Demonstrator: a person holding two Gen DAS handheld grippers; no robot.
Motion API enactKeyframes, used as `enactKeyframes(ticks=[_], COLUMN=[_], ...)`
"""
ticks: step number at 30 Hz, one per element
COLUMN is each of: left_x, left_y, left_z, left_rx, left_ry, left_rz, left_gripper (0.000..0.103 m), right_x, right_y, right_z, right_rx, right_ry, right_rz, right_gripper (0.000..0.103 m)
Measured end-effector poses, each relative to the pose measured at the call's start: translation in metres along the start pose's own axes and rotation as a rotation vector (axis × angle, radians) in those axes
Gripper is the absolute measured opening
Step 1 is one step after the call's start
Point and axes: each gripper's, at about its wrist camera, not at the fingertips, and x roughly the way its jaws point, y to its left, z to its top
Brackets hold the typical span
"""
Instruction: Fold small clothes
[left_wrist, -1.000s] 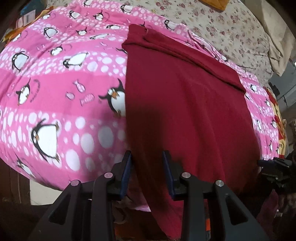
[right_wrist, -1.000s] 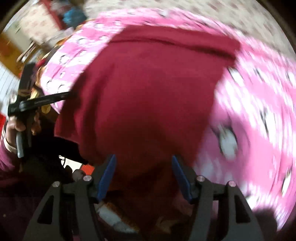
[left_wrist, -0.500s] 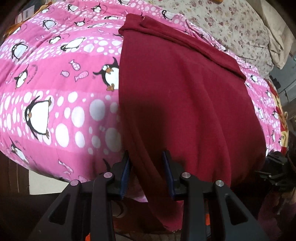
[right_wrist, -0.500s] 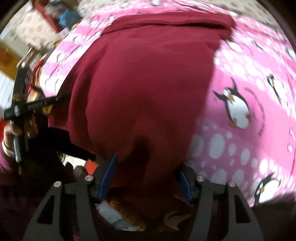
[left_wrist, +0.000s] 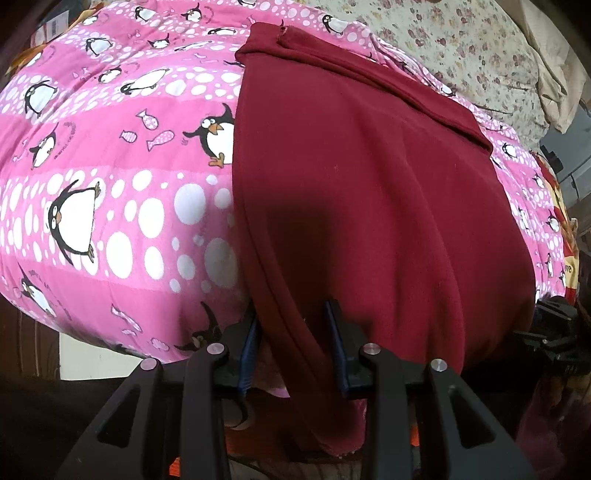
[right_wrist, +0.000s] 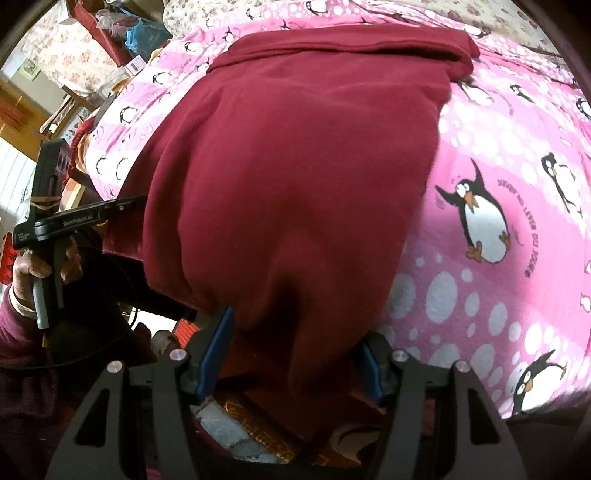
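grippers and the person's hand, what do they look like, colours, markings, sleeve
Both grippers, left gripper and right gripper, have matte black angular finger frames with silver bolts and blue pads. In the right wrist view, the left tool's black body reads "GenRobot.AI" with a grey handle; the hand wears a maroon sleeve.

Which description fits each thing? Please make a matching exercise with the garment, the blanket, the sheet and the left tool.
Things:
1. garment
2. blanket
3. sheet
4. left tool

Descriptions:
a. pink, with penguins and white dots
b. black, at the near edge of the dark red cloth
c. pale, with small flowers, beyond the pink cover
d. dark red, lying on the pink cover

Pairs: 1-d, 2-a, 3-c, 4-b
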Motion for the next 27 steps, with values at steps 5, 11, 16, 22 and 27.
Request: enactKeyframes(ticks=[5, 11, 16, 22, 27], left_x=[0.001, 0.001, 0.004, 0.001, -0.019], left_y=[0.001, 0.000, 0.000, 0.001, 0.007], left_z=[-0.001, -0.002, -0.005, -0.005, 0.000], left_rx=[-0.006, -0.009, -0.010, -0.020, -0.054], left_ry=[0.006, 0.007, 0.025, 0.045, 0.007], left_rz=[-0.004, -0.007, -0.024, -0.072, -0.166], left_gripper=[0.012, 0.012, 0.012, 0.000, 0.000], right_x=[-0.001, 0.006, 0.014, -0.005, -0.041], right_y=[0.000, 0.005, 0.015, 0.006, 0.006], right_z=[0.002, 0.005, 0.005, 0.006, 0.012], right_rx=[-0.002, -0.019, -0.058, 0.004, 0.013], right_ry=[0.010, 0.035, 0.024, -0.023, -0.125], right_rz=[0.014, 0.005, 0.001, 0.079, 0.169], right_gripper=[0.016, 0.032, 0.045, 0.009, 0.009])
